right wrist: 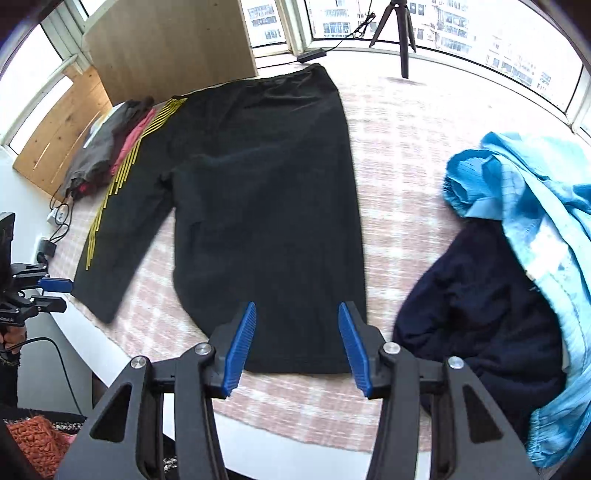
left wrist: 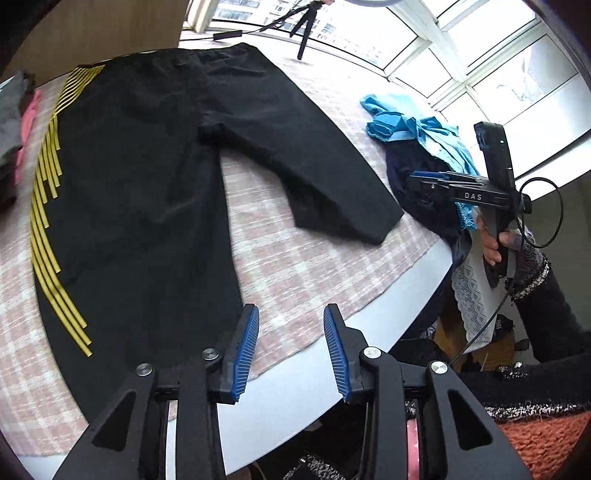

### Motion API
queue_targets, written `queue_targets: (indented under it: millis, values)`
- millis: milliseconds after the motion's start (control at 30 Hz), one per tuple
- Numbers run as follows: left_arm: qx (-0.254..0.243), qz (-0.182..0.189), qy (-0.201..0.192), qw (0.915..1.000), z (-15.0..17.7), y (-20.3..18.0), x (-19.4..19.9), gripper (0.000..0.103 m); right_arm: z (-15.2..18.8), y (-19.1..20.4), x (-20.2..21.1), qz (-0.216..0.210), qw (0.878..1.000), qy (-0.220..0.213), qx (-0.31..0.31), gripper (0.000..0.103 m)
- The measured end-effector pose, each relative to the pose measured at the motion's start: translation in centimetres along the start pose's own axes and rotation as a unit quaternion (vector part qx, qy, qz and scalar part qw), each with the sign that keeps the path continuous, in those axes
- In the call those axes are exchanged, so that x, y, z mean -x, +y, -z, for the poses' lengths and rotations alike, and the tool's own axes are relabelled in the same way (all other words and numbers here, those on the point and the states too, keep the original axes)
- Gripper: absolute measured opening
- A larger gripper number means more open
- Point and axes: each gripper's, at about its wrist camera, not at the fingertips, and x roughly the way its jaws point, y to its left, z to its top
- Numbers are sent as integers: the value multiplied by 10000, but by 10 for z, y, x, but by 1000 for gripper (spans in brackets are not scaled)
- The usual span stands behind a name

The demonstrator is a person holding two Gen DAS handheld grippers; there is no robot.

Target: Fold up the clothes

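Note:
Black trousers with yellow side stripes lie spread flat on the pink checked cloth, legs apart; they also show in the right wrist view. My left gripper is open and empty, above the table's near edge beside the hem of the striped leg. My right gripper is open and empty, just above the hem of the other leg. The right gripper also shows in the left wrist view, off the table's right edge, and the left gripper in the right wrist view at the far left.
A heap of light blue and dark navy clothes lies at the table's right. Folded grey and pink garments sit at the far left. A tripod and a wooden board stand at the back. The white table rim is near.

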Motion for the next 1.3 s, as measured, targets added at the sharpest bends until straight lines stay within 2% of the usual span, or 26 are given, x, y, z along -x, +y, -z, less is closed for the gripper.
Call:
queue_targets:
  millis: [33,133,267,333,500,533,567,633,667,900,967,1000,1033,1133,1200,1233,1300]
  values:
    - [-98,33,-36,9999,-9,-13,-13,37,1,-14,-4,-90,9999,73,-81,47]
    - [-374,-282,-38,9989,-34,-35,-52,37,3,-41,-20,-440,9985,244,-206,47]
    - [-375,-609,394,9967,-54,-41,-100,37,7,-46,-37,-768,9958,500,53,47]
    - [-244,-888,499,9945,-57,-40,-113,37,7,-44,-43,-814,9949,549,245,47]
    - [115,-935,209,9953,-62,-34,-115,34,11,-36,-48,-778,9928,573,713,47]
    - [217,-876,145,9958,-61,-32,-115,24,11,-35,-48,-815,9917,589,795,47]
    - [320,-813,86,9961,-61,-30,-115,7,12,-34,-48,-888,9906,582,865,45]
    - [536,-640,9,9965,-60,-28,-107,6,12,-34,-48,-1169,9875,579,887,13]
    - [643,-554,-29,9964,-59,-26,-103,6,11,-35,-46,-1320,9859,568,856,3]
    - [1398,269,-243,9895,-56,-24,-32,5,-15,-61,17,-2493,9682,-6,193,3]
    - [1592,409,-144,9863,-50,-20,-25,8,-16,-62,32,-2434,9696,-128,237,3]
    - [1628,222,45,9864,-44,-18,-33,10,-14,-60,34,-2346,9716,-96,296,3]
    - [1662,34,234,9858,-37,-16,-41,15,-9,-58,30,-2167,9755,34,388,3]
    - [1844,-323,627,9803,-15,-8,-64,12,4,-52,6,-1431,9844,707,747,6]
    - [1972,-190,507,9789,-8,-4,-63,12,6,-52,0,-1283,9845,901,792,6]
    - [1877,-318,437,9807,-9,-7,-59,12,4,-54,3,-1328,9846,847,755,7]
    - [1692,-560,296,9835,-11,-13,-50,12,-13,-56,15,-1447,9855,558,691,19]
